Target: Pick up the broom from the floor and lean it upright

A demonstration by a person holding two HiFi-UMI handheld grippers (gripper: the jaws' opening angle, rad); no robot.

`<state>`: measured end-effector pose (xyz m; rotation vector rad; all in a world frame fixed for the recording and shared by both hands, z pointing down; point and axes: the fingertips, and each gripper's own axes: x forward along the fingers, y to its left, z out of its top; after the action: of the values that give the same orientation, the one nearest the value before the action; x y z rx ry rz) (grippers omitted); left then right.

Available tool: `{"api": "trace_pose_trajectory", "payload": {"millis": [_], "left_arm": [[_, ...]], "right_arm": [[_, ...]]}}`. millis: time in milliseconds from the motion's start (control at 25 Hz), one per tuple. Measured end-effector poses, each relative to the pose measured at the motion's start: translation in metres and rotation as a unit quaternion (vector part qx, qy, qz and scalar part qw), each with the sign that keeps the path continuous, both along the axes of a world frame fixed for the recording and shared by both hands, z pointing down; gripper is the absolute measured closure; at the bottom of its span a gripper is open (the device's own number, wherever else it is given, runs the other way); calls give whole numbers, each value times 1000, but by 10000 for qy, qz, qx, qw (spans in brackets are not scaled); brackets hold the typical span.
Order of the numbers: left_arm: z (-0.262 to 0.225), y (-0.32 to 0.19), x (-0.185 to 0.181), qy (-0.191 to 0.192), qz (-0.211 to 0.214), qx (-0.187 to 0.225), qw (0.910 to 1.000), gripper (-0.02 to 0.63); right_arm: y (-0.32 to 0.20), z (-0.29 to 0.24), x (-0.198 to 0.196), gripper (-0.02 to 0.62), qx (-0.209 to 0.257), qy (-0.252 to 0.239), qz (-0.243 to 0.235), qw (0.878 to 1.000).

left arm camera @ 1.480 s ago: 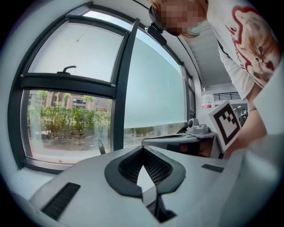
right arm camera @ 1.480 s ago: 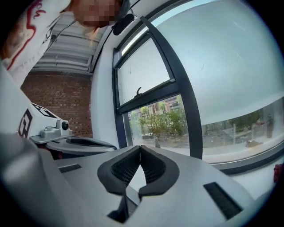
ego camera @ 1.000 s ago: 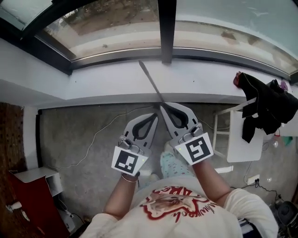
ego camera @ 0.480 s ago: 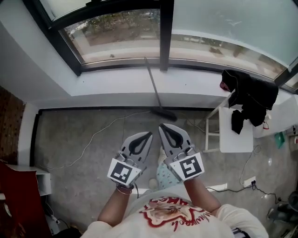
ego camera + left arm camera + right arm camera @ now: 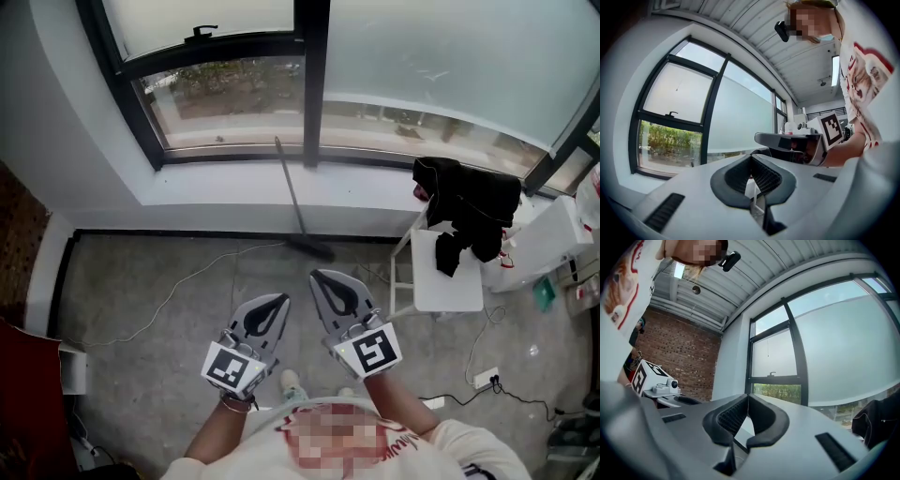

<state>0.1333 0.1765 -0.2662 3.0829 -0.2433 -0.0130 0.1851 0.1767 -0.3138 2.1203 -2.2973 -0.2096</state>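
Note:
The broom (image 5: 292, 199) stands upright, its thin handle leaning on the white window sill (image 5: 216, 183) and its dark head (image 5: 311, 247) on the floor by the wall. Both grippers are held level, side by side, a good way back from it. My left gripper (image 5: 278, 301) is shut with nothing in it, the tips meeting (image 5: 751, 158). My right gripper (image 5: 319, 277) is also shut and empty (image 5: 747, 397). Each gripper shows at the edge of the other's view: the right gripper (image 5: 790, 140) and the left gripper (image 5: 670, 399).
A white stool (image 5: 448, 281) with dark clothes (image 5: 464, 202) draped over it stands right of the broom. A thin cable (image 5: 178, 291) trails across the concrete floor at the left. A red cabinet (image 5: 19, 375) is at the far left, a power strip (image 5: 483, 380) at the right.
Both grippers have drawn back from the window and the broom, still shut. The right gripper's tips were at the handle; now the broom leans alone against the sill.

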Motion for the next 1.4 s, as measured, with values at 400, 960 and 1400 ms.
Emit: {"api": "trace_pose_trajectory", "payload": {"millis": [400,960,1400], "left_arm": [[-9,130,38,26,-315,25,9995,589],[-38,161,-2,254,-512,-81,9983,589],[-33,157,-22,263,-372,-169,9988,589]], "right_arm": [[144,8,10,571,-33,-109,-677,9976],[177,-3,-12,571,37,284,-966,9949],[166,-6,-45,571,-77,395,-1091,9932]]}}
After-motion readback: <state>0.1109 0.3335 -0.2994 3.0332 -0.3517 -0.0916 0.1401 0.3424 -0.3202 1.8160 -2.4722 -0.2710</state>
